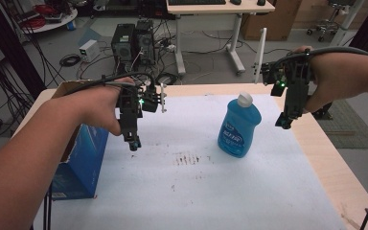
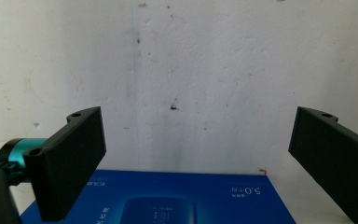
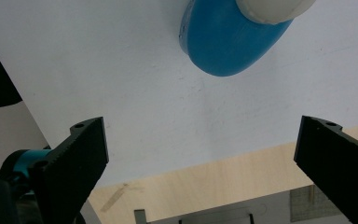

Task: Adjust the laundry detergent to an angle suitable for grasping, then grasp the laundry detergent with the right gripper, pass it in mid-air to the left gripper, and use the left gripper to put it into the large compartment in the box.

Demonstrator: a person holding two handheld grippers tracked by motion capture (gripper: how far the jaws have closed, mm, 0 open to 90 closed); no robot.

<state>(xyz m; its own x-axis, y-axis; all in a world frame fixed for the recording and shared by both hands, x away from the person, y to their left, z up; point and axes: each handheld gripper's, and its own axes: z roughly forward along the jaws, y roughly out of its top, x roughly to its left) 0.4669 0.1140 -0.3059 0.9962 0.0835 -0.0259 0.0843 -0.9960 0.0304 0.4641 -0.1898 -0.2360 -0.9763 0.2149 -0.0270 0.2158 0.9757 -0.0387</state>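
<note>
A glossy blue plastic bottle (image 1: pixel 239 127) with a rounded body and white cap stands upright on the matte white sheet (image 1: pixel 196 191) covering the wooden surface (image 1: pixel 338 163). The right gripper (image 1: pixel 284 122) hovers just beside it, the left gripper (image 1: pixel 134 143) near a blue cardboard box (image 1: pixel 84 163); both have fingers wide and empty.

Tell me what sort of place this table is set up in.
Probably a lab or workshop: two computer towers stand on the floor amid loose cables, with a desk behind. The work table holds a blue bottle and a blue box.
</note>
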